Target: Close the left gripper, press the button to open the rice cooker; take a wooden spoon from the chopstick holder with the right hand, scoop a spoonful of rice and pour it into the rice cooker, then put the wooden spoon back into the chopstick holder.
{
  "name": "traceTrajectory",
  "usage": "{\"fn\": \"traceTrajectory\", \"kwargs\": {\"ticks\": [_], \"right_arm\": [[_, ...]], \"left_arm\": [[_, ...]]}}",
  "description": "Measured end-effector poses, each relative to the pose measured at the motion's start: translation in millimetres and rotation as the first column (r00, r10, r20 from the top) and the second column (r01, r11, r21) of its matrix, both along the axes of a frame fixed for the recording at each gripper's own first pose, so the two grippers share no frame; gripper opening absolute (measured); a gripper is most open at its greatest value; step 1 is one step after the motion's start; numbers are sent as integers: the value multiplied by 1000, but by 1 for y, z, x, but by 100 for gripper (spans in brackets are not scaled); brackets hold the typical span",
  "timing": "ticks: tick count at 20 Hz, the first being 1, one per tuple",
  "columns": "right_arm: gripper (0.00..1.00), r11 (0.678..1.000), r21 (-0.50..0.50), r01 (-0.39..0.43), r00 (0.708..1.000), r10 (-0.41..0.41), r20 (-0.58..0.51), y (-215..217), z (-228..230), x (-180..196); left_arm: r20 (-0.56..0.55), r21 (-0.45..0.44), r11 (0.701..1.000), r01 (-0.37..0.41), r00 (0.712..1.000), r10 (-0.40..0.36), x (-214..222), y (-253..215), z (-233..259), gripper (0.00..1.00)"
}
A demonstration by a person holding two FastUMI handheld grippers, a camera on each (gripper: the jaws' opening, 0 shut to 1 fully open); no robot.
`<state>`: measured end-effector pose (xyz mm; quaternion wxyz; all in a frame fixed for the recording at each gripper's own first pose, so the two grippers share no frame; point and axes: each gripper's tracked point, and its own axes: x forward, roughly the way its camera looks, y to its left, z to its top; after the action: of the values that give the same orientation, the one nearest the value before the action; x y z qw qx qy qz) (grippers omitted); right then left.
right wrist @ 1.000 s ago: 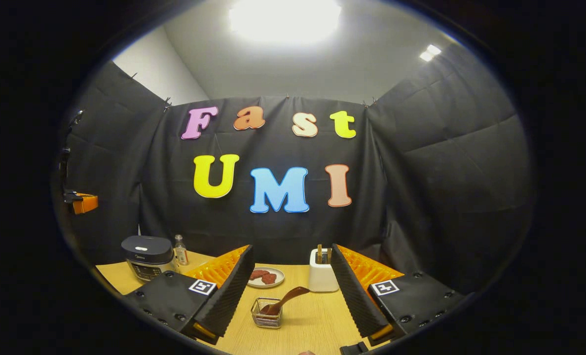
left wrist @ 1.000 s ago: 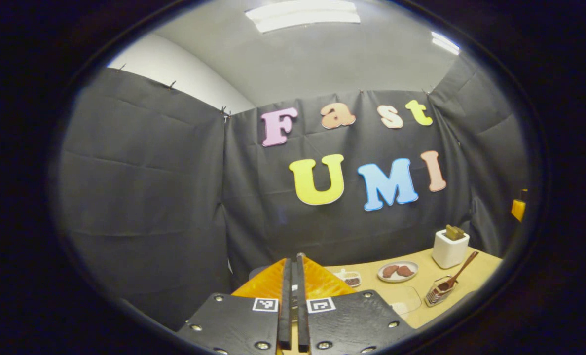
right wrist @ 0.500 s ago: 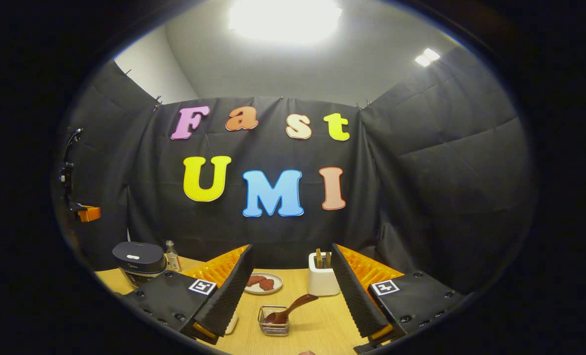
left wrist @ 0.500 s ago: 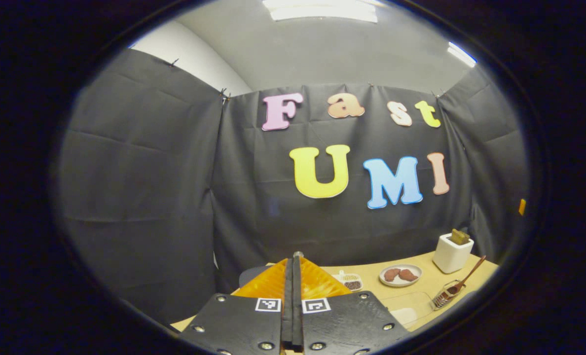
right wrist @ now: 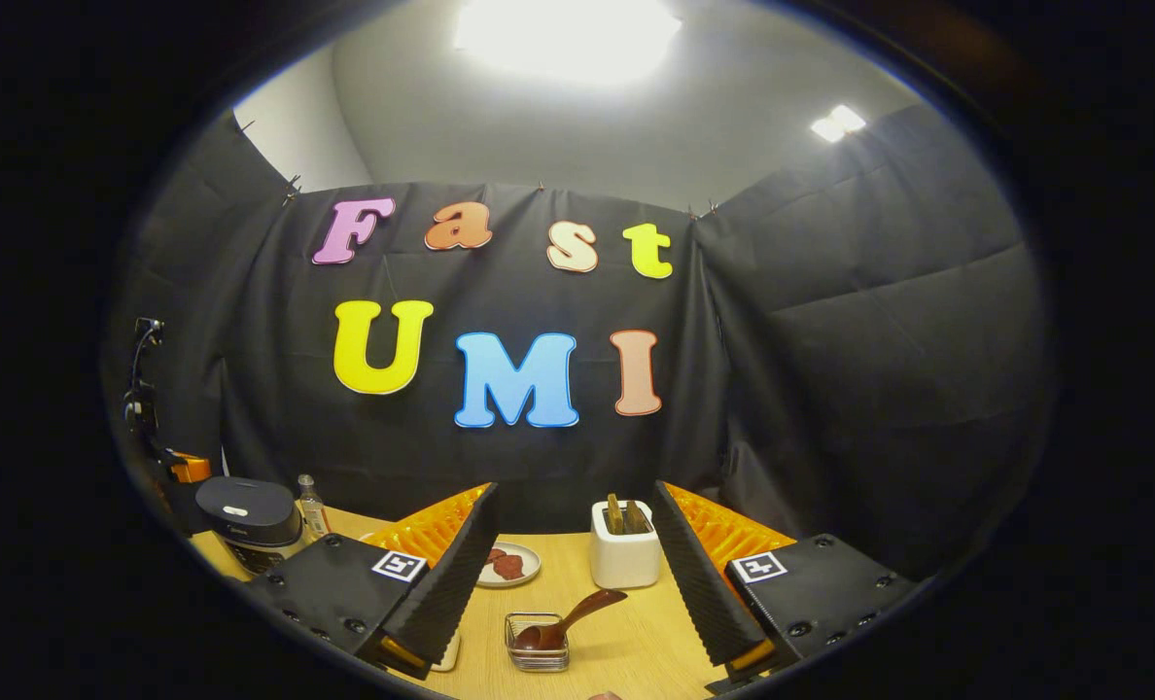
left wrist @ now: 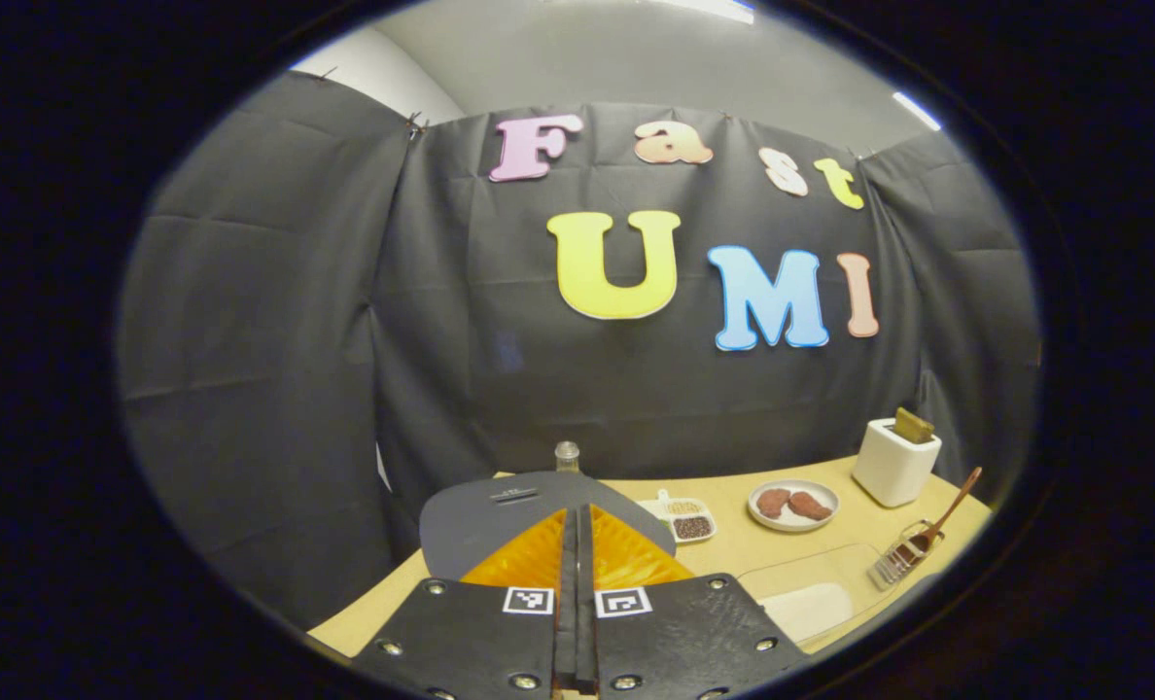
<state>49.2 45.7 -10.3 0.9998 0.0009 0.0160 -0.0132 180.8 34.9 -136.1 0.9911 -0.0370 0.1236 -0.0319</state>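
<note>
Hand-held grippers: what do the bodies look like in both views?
Left hand-held gripper: flat black plates with silver screws, two square black-and-white tags, ribbed orange pieces ahead. Right hand-held gripper: same black plates, one tag per side, orange ribbed backing.

Black cloth walls, ceiling lights, seemingly wooden table.

Bare table lies between the wire basket and white holder. Rice cooker sits directly ahead of the left gripper; a bottle stands behind it.

Spoon in wire holder, before toaster.
</note>
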Motion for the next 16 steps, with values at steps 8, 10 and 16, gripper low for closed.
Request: {"fn": "traceTrajectory", "kwargs": {"ticks": [8, 10, 16], "right_arm": [[97, 999, -42, 14, 999, -16, -39, 14, -10, 21], [97, 998, -58, 11, 999, -14, -46, 17, -12, 26], [97, 998, -67, 18, 999, -21, -46, 15, -13, 27]], "left_arm": [[-114, -19, 998, 53, 992, -55, 26, -16, -61, 0], [-128, -29, 998, 52, 990, -55, 26, -17, -68, 0], [-162, -57, 998, 18, 986, -27, 21, -18, -84, 2]]}}
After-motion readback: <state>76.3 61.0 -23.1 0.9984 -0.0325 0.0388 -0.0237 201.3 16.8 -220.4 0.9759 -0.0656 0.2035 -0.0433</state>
